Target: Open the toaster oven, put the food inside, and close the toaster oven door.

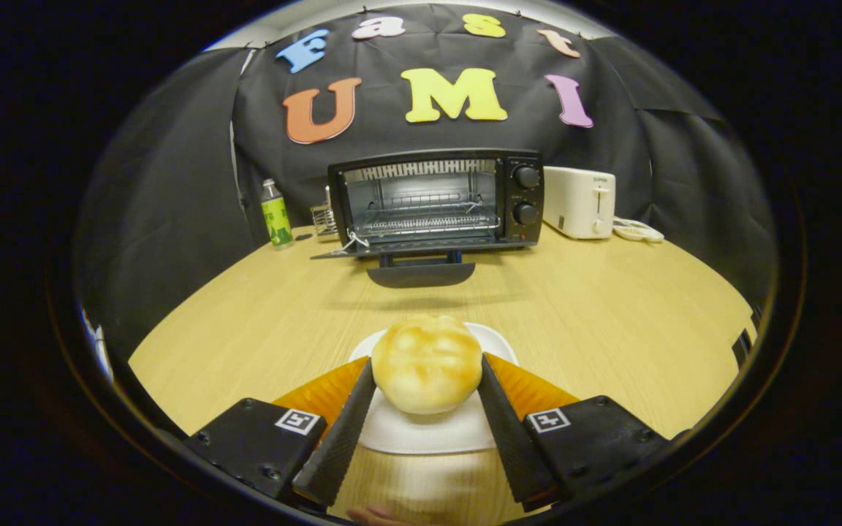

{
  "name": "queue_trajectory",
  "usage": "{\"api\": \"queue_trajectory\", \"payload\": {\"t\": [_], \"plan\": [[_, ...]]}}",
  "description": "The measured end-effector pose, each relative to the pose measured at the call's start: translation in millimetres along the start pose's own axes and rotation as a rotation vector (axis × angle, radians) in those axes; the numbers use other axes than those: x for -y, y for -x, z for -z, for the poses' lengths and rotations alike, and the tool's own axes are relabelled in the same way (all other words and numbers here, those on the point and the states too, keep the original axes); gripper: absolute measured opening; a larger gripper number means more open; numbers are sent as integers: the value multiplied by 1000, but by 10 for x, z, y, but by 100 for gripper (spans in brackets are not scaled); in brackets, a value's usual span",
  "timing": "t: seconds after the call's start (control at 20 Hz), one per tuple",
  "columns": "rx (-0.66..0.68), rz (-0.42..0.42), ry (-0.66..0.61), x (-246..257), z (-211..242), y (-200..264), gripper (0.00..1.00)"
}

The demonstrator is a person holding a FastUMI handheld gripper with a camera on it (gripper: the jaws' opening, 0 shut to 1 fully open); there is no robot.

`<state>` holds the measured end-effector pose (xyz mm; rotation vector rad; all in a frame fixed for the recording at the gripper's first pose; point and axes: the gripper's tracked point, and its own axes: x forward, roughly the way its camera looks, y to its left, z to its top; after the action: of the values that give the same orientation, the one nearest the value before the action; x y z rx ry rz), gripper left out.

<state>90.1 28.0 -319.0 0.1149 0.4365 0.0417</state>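
Golden bun (427, 363) sat pinched between the tool (427, 376) fingers above its plate (421, 431), with the open toaster oven (435, 201) straight ahead across the surface (611, 314).

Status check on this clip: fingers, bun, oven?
Gripper shut on bun, over white plate. Toaster oven door open, rack bare. Table path ahead clear.
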Motion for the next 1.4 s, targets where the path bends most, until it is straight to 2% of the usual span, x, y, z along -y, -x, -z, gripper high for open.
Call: {"api": "queue_trajectory", "payload": {"t": [0.5,0.65,0.8,0.95,1.25,1.4], "plan": [[149,-83,-117,-203,-767,12,88],[191,-123,-244,-217,-1037,-99,88],[199,-196,-421,-282,-1268,-310,88],[178,-227,-521,-259,-1324,-584,88],[134,-249,-607,-236,-1469,-1128,87],[117,-263,-572,-251,-1563,-1288,88]]}}
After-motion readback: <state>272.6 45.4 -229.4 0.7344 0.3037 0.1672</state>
